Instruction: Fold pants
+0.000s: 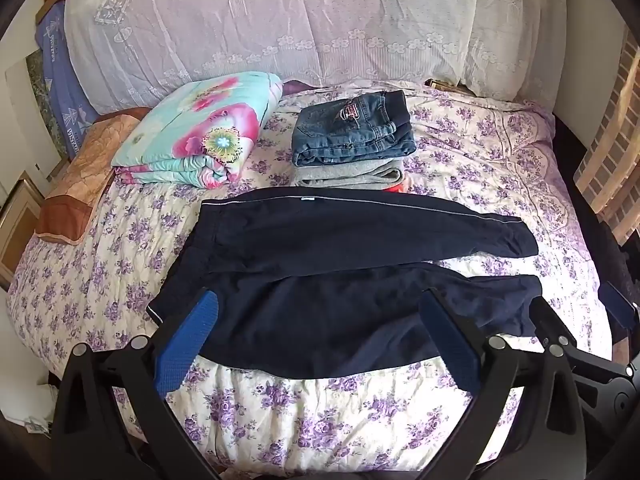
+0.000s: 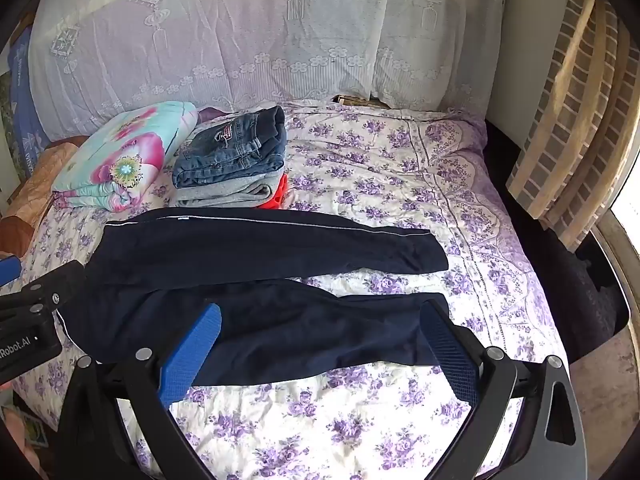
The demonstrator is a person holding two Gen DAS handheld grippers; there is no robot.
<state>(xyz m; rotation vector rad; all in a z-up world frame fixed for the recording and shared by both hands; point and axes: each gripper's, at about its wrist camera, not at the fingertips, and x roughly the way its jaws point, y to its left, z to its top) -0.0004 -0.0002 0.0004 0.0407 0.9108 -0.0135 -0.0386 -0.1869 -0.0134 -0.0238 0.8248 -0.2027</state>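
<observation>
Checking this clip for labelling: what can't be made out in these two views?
- Orange item: both views, buried under the grey garment and jeans; identity unclear.
- Navy pants: near edge masked by left tool and right tool fingers.
- Jeans emblem: too small to read.

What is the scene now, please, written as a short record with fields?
surface: bed with floral cover
item to fold: navy pants, spread flat, legs apart, not yet folded
already folded: jeans on top of a stack
also on bed: flowered quilt, folded
left gripper: open, near pants' front edge
right gripper: open, near leg
</observation>
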